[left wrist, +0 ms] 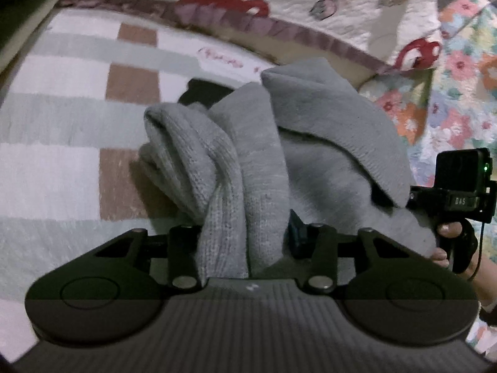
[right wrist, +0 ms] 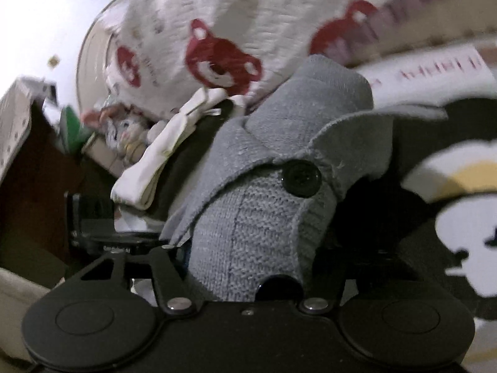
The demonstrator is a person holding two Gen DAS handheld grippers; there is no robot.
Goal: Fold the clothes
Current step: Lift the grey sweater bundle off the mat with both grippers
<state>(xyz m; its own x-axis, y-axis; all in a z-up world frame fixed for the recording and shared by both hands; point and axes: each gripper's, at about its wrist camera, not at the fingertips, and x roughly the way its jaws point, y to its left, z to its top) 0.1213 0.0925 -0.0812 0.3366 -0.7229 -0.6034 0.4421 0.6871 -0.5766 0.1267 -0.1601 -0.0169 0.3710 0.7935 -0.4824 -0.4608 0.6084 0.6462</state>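
A grey knitted cardigan (left wrist: 310,130) hangs bunched above the striped bedcover (left wrist: 62,161). My left gripper (left wrist: 245,242) is shut on a thick fold of it, and the knit spills forward over the jaws. In the right wrist view the same grey cardigan (right wrist: 264,217), with a black button (right wrist: 302,178) showing, fills the space between the fingers of my right gripper (right wrist: 248,273), which is shut on it. The right gripper's body (left wrist: 456,186) and the hand holding it appear at the right edge of the left wrist view, at the cardigan's other end.
A white quilt with red bears (left wrist: 279,0) lies across the back, a floral blanket (left wrist: 459,93) to the right. In the right wrist view there are a black garment with a white and yellow print (right wrist: 459,211), a white folded cloth (right wrist: 161,155), a stuffed toy (right wrist: 124,130) and a brown box (right wrist: 37,186).
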